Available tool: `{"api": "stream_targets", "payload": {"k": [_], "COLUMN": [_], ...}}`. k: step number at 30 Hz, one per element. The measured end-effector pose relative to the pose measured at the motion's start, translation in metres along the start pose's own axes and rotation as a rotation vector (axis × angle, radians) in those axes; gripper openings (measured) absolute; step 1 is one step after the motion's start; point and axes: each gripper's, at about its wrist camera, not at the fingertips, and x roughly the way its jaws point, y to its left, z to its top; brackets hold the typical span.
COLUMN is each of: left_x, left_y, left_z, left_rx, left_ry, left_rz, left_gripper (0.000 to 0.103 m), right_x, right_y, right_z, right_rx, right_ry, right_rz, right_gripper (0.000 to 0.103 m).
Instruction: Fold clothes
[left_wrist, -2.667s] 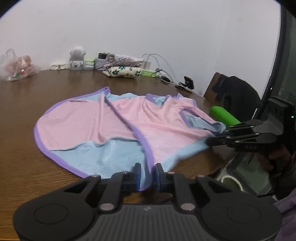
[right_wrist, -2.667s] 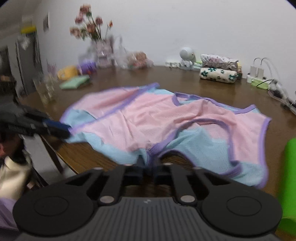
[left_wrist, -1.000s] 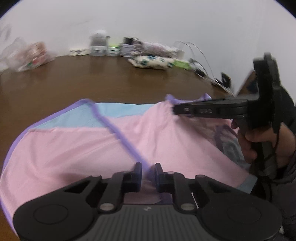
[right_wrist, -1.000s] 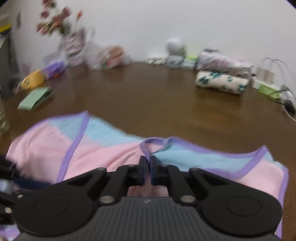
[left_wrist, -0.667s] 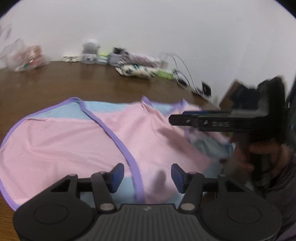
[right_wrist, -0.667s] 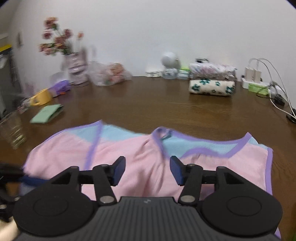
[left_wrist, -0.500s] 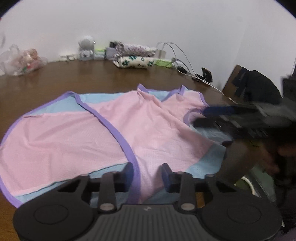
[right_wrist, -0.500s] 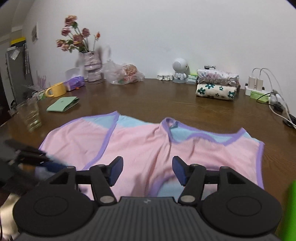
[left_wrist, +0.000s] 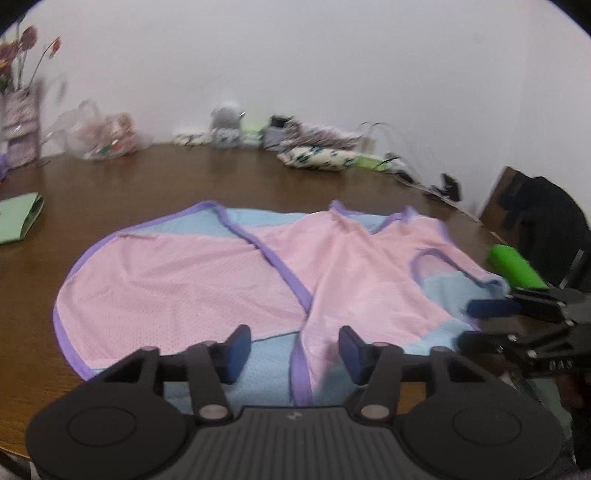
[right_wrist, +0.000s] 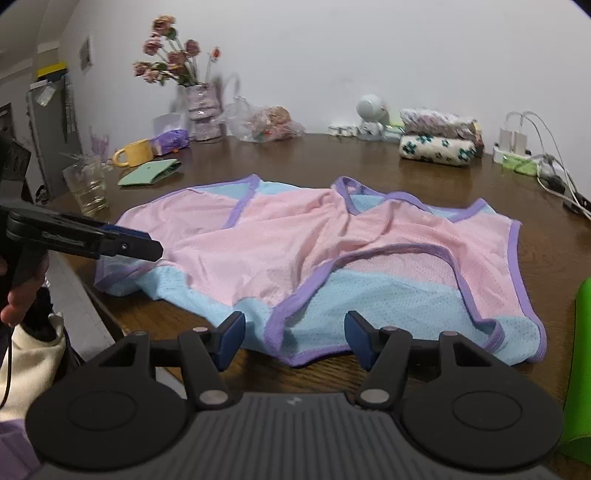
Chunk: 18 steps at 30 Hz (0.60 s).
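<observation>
White wall behind, brown wood table (right_wrist: 295, 162) with clutter along the far edge. Left to right in the right wrist view: glass (right_wrist: 85, 188), yellow mug (right_wrist: 133, 154), green pouch (right_wrist: 152, 172), vase of pink flowers (right_wrist: 203, 110), plastic bag (right_wrist: 264, 122), small white robot toy (right_wrist: 370, 110), stack of folded floral clothes (right_wrist: 437, 140), chargers with cables (right_wrist: 517, 147), green roll (right_wrist: 580, 354) at the right edge

Garment (right_wrist: 317, 258), pink and light blue mesh with purple trim, lies spread flat on the table near the front edge, some wrinkles in the middle, one blue corner at the left hanging close to the table edge

Left gripper (left_wrist: 293, 349) low in its own view, jaws just been opening, now standing apart above the near hem, nothing pinched, pads not touching cloth. From the right wrist view it (right_wrist: 140, 245) comes in from the left at the garment's left corner; contact unclear

Right gripper (right_wrist: 293, 334) jaws apart, hovering over the near blue hem, nothing between the pads. In the left wrist view it (left_wrist: 476, 325) sits at the garment's right edge, blurred, fingers spread

Dark chair (left_wrist: 535, 229) at far right past the table
</observation>
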Motion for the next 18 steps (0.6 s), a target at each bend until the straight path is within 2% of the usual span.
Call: {"api": "stream_targets", "payload": {"k": [4,7,8,9,10,11,14,15,16,17,18], "left_x": [-0.013,-0.015,-0.015,-0.016,-0.017,-0.017,-0.018,-0.019,-0.021,-0.024,-0.027], "left_y": [0.009,0.014,0.014,0.013,0.011,0.011,0.020,0.022,0.023,0.024,0.023], "left_z": [-0.015,-0.027,-0.030,-0.032,-0.033,-0.033,-0.032,-0.032,-0.033,-0.034,-0.036], "left_rx": [0.045,0.068,0.078,0.099,0.120,0.138,0.114,0.110,0.110,0.119,0.136], "left_ry": [-0.005,-0.006,-0.003,-0.006,-0.007,-0.001,-0.006,-0.013,-0.020,-0.030,-0.042], "left_rz": [-0.058,-0.108,-0.112,-0.109,-0.106,-0.101,-0.076,-0.073,-0.070,-0.070,-0.072], "left_gripper": [0.054,0.053,0.052,0.034,0.002,0.004,0.007,0.014,0.026,0.031,0.042], "right_x": [-0.001,0.005,0.006,0.006,0.005,0.004,-0.004,-0.005,-0.007,-0.010,-0.012], "right_y": [0.005,0.007,0.006,0.006,0.005,0.002,-0.004,-0.005,-0.004,-0.002,-0.001], "right_z": [-0.003,-0.004,-0.004,-0.003,-0.002,-0.002,-0.003,-0.004,-0.005,-0.006,-0.006], "right_rx": [-0.019,-0.030,-0.027,-0.028,-0.027,-0.022,-0.015,-0.013,-0.017,-0.029,-0.036], "right_ry": [-0.002,-0.003,-0.007,-0.002,0.004,0.015,0.031,0.028,0.024,0.013,0.003], "right_rz": [0.061,0.051,0.049,0.037,0.026,0.025,0.023,0.019,0.022,0.027,0.036], "right_gripper": [0.061,0.059,0.048,0.037,0.015,0.007,0.007,0.007,0.008,0.013,0.016]}}
